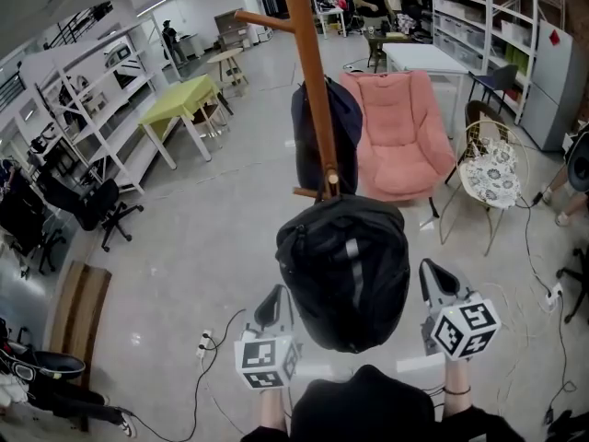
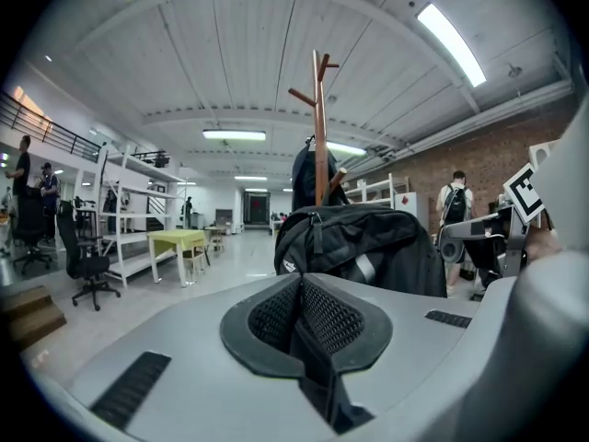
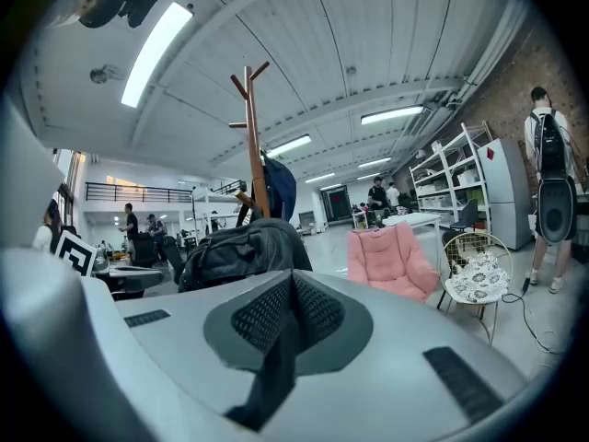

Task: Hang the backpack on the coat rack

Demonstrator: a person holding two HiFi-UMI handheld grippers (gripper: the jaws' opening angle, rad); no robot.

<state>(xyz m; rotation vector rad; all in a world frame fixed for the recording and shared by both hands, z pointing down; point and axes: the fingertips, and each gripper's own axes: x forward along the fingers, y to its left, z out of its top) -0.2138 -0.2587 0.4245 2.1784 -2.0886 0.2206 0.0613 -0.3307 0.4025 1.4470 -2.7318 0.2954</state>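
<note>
A black backpack (image 1: 345, 270) hangs by its top from a low peg of the brown wooden coat rack (image 1: 308, 72). A dark blue garment (image 1: 342, 136) hangs on the rack behind it. My left gripper (image 1: 273, 304) is just left of the backpack's lower part, and my right gripper (image 1: 433, 279) is just right of it. Both are shut with nothing between the jaws. In the left gripper view the shut gripper (image 2: 299, 288) points at the backpack (image 2: 368, 247) and the rack (image 2: 318, 127). In the right gripper view the shut gripper (image 3: 292, 284) has the backpack (image 3: 239, 251) ahead to the left.
A pink armchair (image 1: 400, 136) stands right of the rack, and a wire chair with a floral cushion (image 1: 488, 173) beyond it. A green table (image 1: 179, 104), white shelving (image 1: 83, 109) and a black office chair (image 1: 92, 205) stand at the left. Cables (image 1: 207, 343) lie on the floor. People stand at the back.
</note>
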